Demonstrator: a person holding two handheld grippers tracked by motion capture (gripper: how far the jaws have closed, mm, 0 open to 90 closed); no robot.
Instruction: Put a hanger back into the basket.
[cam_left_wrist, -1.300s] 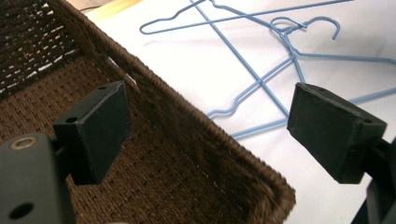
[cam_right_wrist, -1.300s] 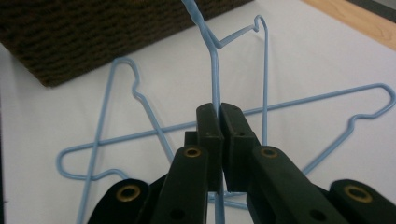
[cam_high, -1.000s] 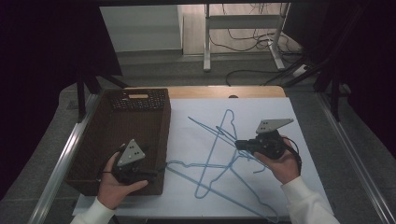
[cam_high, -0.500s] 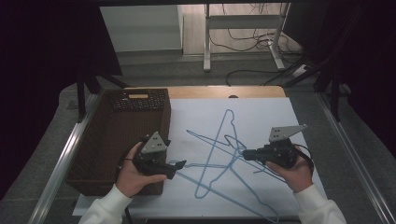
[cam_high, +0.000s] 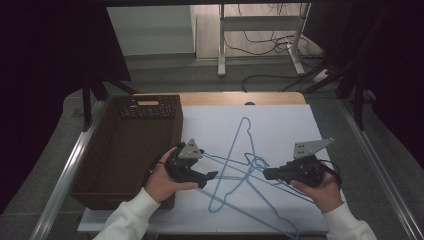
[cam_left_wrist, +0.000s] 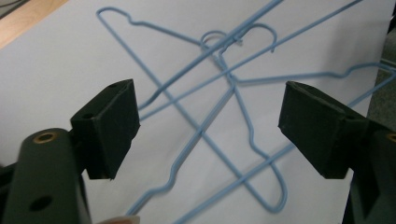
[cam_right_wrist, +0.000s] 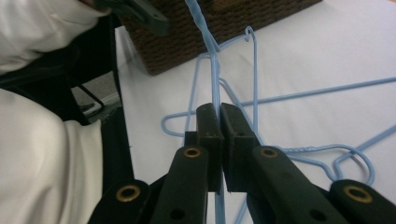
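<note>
High view shows the left gripper (cam_high: 212, 176) off the basket (cam_high: 127, 150) now: 1.0 s ago it sat over the basket's near corner, and it has since swung right onto the white sheet (cam_high: 280, 125), beside the tangled blue hangers (cam_high: 245, 165). Left gripper view has its jaws wide apart, empty, framing the crossing wires (cam_left_wrist: 224, 93) where several hooks meet. The right gripper (cam_high: 267, 173) has drifted a little toward the near edge and sits at the tangle's right side; right gripper view shows its jaws pressed together on 1 hanger wire (cam_right_wrist: 215, 93), which runs up between them toward the basket. My guess: the right is pinning 1 hanger while the left comes in to take another, so the 2 can be pulled apart. The hangers lie flat on the sheet, right of the basket, none inside it.
</note>
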